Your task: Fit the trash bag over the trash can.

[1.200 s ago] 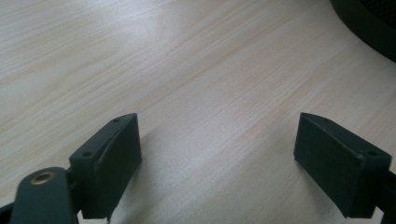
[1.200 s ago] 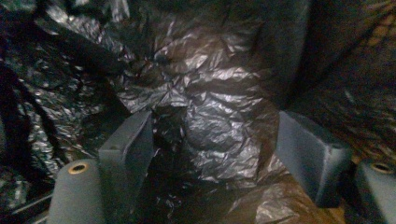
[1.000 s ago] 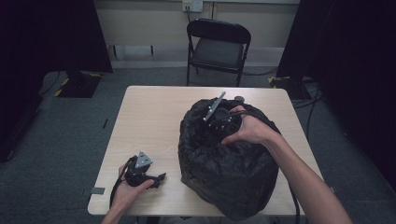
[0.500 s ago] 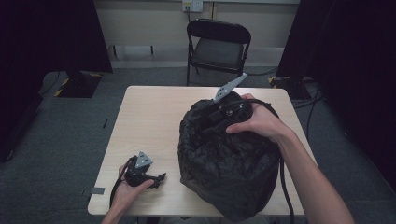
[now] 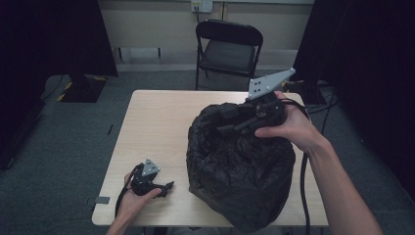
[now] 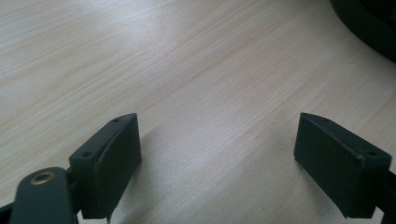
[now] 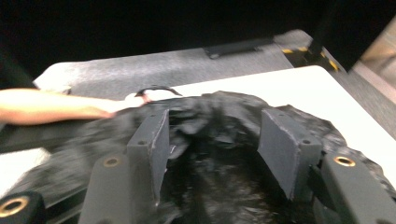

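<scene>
A crumpled black bag (image 5: pixel 240 166) stands open-mouthed on the right half of the wooden table (image 5: pixel 156 122). A hand holds my right gripper (image 5: pixel 226 122) over the bag's far rim, jaws pointing left across the opening. In the right gripper view, the right gripper (image 7: pixel 212 126) looks down into the bag (image 7: pixel 219 186). Its jaws have just been closing, but they stand apart with nothing between them. My left gripper (image 5: pixel 166 187) rests near the table's front left corner, held by the other hand. In the left gripper view, the left gripper (image 6: pixel 219 140) is wide open over bare wood.
A black folding chair (image 5: pixel 229 49) stands behind the table's far edge. A cable (image 5: pixel 303 176) trails from the right gripper down past the table's right side. Dark curtains hang at both sides. The table's left half is bare wood.
The right hand has lifted its gripper from the bag's top and moved it up toward the far right rim. Its jaws stand narrower. The left hand has stayed put.
</scene>
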Motion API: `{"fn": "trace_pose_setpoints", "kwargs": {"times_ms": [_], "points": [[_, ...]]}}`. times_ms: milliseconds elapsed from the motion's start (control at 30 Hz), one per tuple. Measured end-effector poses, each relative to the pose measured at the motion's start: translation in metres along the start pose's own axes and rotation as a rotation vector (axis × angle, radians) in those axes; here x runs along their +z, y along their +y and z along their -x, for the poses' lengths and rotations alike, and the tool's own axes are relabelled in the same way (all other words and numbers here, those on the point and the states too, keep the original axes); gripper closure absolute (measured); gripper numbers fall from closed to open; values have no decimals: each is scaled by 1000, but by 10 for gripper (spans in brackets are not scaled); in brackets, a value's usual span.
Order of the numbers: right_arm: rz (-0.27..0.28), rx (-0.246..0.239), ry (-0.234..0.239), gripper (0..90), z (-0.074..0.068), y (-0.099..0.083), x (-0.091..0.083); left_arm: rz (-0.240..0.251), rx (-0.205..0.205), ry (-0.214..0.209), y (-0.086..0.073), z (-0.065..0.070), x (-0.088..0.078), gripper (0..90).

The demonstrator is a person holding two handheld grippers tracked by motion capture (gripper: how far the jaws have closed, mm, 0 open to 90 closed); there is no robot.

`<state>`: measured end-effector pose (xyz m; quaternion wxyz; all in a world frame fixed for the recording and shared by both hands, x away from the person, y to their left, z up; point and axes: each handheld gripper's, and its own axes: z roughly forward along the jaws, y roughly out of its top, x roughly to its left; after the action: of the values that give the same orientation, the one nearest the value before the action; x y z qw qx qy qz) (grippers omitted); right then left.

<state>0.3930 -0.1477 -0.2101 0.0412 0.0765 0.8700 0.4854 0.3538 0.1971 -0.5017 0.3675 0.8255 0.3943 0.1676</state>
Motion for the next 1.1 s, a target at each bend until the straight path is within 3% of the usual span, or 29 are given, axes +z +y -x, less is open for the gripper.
{"fn": "trace_pose_setpoints", "kwargs": {"times_ms": [267, 467, 733, 933, 1100], "points": [[-124, -147, 144, 417, -29, -10, 7, -2, 0, 2, 0, 0, 0, 144], [-291, -197, 171, 412, -35, -14, 35, -2, 1, 2, 0, 0, 0, 144], [-414, -176, 192, 366, -36, -26, 69, -1, 1, 0, 0, 0, 0, 144], [-482, -126, 181, 340, -34, -35, 82, -3, 7, 1, 1, -1, 0, 143], [-576, -87, 171, 304, -34, -46, 96, -1, 1, 1, 1, -1, 1, 143]]}}
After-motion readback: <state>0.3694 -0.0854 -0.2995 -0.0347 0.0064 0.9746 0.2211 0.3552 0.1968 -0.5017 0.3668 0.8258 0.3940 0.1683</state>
